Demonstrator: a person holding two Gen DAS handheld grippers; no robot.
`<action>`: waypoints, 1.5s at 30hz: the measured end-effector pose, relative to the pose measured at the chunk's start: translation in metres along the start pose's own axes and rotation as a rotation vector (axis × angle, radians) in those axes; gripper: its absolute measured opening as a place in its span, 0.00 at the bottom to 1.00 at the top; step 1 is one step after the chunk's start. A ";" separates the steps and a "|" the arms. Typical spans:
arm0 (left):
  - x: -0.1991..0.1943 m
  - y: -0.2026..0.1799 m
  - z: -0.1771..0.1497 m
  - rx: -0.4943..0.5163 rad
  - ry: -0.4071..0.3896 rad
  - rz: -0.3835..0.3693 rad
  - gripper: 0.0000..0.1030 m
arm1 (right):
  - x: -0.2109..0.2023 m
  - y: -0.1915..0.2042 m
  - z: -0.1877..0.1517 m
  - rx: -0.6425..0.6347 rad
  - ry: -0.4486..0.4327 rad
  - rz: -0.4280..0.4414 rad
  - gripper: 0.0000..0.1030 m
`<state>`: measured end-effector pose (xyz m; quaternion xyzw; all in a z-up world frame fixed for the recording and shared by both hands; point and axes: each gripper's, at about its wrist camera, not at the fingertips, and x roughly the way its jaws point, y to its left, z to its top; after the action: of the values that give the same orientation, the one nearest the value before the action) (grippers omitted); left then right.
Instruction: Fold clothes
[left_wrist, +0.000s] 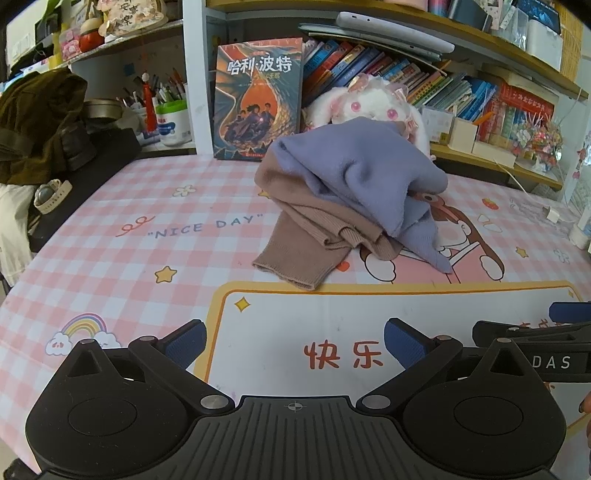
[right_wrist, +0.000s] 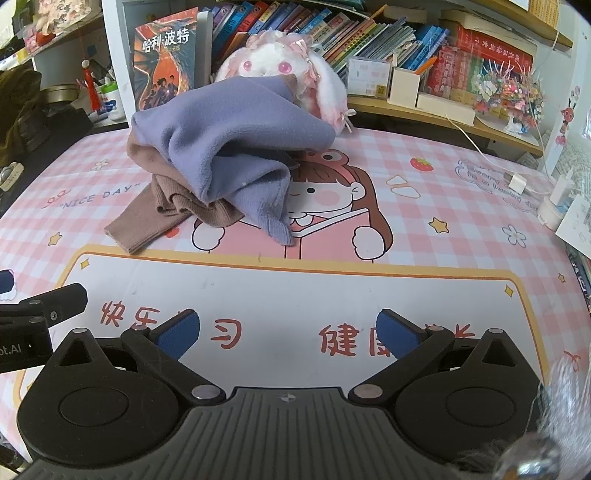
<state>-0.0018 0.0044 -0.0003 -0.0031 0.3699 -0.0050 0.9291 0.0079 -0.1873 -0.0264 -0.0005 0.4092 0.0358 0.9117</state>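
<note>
My left gripper (left_wrist: 295, 347) and right gripper (right_wrist: 288, 338) hover wide and empty over the mat (right_wrist: 295, 295), so I'd reach for the crumpled sweater (right_wrist: 221, 147) heaped mid-mat and spread it flat before folding.

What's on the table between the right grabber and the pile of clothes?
Nothing. In the right wrist view, only the bare printed table mat lies between the open right gripper and the crumpled purple-and-brown clothes.

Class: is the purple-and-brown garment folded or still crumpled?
Crumpled: the garment sits heaped, one brown sleeve trailing onto the mat.
</note>
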 end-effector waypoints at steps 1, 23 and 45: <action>0.000 0.000 0.000 0.000 0.001 0.000 1.00 | 0.000 0.000 0.000 0.001 0.001 -0.001 1.00; 0.004 -0.003 0.002 0.000 0.017 0.002 1.00 | 0.003 -0.002 -0.001 0.008 0.015 -0.002 1.00; 0.003 -0.003 0.003 -0.001 0.010 0.008 1.00 | 0.003 -0.002 -0.002 0.012 0.013 -0.004 1.00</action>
<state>0.0019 0.0012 0.0001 -0.0021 0.3747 -0.0008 0.9271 0.0087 -0.1893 -0.0301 0.0038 0.4153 0.0313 0.9091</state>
